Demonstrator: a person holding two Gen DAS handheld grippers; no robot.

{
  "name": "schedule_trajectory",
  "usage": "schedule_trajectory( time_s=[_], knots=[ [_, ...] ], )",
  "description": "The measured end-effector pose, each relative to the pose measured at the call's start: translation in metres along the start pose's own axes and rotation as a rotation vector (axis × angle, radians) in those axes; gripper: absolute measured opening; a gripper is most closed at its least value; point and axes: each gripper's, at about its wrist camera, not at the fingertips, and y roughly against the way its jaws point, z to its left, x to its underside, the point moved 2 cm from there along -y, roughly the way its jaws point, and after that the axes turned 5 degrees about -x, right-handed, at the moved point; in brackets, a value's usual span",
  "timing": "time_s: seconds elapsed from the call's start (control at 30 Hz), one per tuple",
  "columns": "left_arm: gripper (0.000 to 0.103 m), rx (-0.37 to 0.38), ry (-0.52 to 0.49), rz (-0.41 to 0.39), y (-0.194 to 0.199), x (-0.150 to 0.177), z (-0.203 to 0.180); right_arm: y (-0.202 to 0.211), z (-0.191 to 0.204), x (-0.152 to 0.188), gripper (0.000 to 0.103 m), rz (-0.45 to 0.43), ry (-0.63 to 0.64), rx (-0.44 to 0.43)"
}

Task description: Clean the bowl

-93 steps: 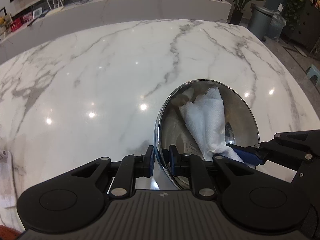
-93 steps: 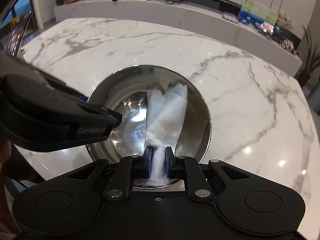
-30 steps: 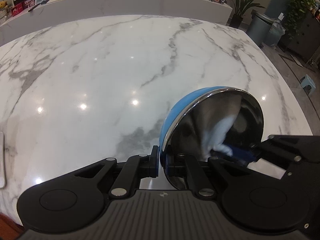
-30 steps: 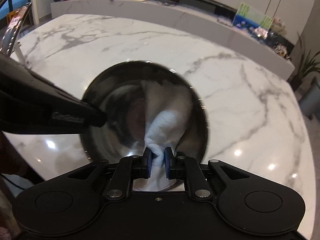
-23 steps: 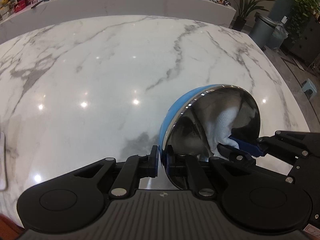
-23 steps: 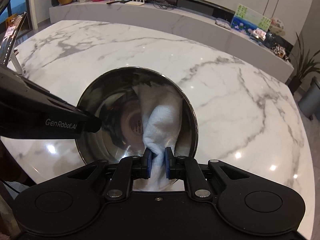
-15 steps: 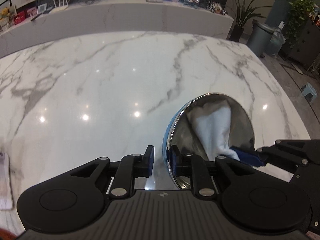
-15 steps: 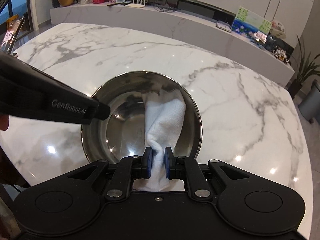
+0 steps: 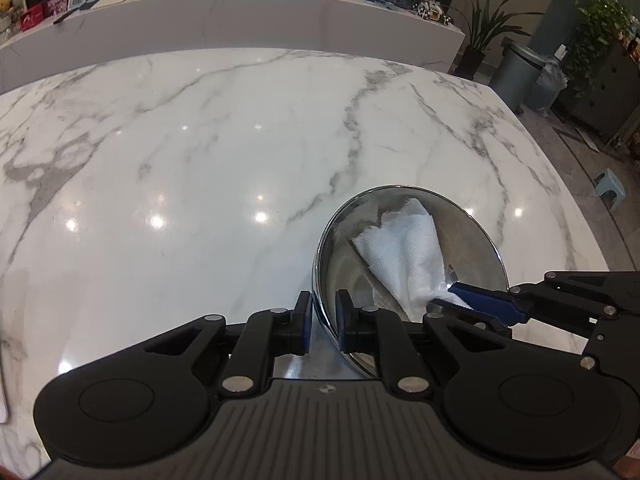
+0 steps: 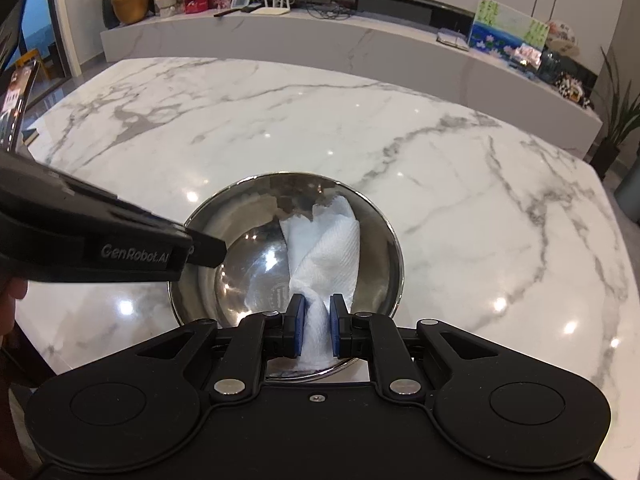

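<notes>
Both claws busy at the steel bowl

L claw [image 9: 323,322] straddles the near-left rim of the bowl [image 9: 472,248], one blue pad outside the wall, one inside. Its jaws have just been closing, w/ the rim between them; in the left wrist view a thin gap shows between the outer pad and the rim, so can't tell if the grip is tight. From the right wrist view the L claw comes in from the left as a dark arm marked "GenRobot.AI", tip at the bowl's left rim.

R claw [image 10: 315,325] is clenched on the bunched lower end of a white paper towel [image 10: 326,248]. The rest of the towel fans up across the inner wall & floor of the bowl, toward the far rim. In the left wrist view the R claw enters from the right, its blue fingers [image 9: 484,300] at the towel's lower end, inside the bowl.

Bowl sits on the white marble worktop [image 9: 200,152], near its front edge, mouth up, shiny inside. Outer colour not visible here.

Beyond the worktop: a long white ledge [image 10: 360,40] w/ a router, boxes & a painted picture. A potted plant [image 9: 486,28] and a grey bin [image 9: 518,76] stand at the far right.
</notes>
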Motion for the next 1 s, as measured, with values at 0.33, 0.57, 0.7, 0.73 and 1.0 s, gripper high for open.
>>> schedule_trajectory(
  time_s=[0.33,0.57,0.7,0.73,1.0],
  knots=[
    [0.013,0.008,-0.006,0.008,0.000,-0.002,0.002,-0.004,-0.006,-0.015,0.014,0.071,0.006,-0.166],
    [0.013,0.004,-0.026,0.015,-0.001,-0.003,0.000,-0.009,0.002,-0.024,0.012,0.108,0.062,-0.180],
    [0.014,-0.001,-0.041,0.020,-0.003,-0.003,-0.001,-0.015,0.006,-0.026,0.011,0.144,0.097,-0.163],
    [0.014,-0.002,-0.048,0.020,-0.004,-0.003,-0.001,-0.017,0.007,-0.026,0.010,0.159,0.106,-0.158],
    [0.014,-0.007,-0.092,0.033,-0.008,-0.005,-0.003,-0.023,0.005,-0.028,0.008,0.235,0.183,-0.156]
  ],
)
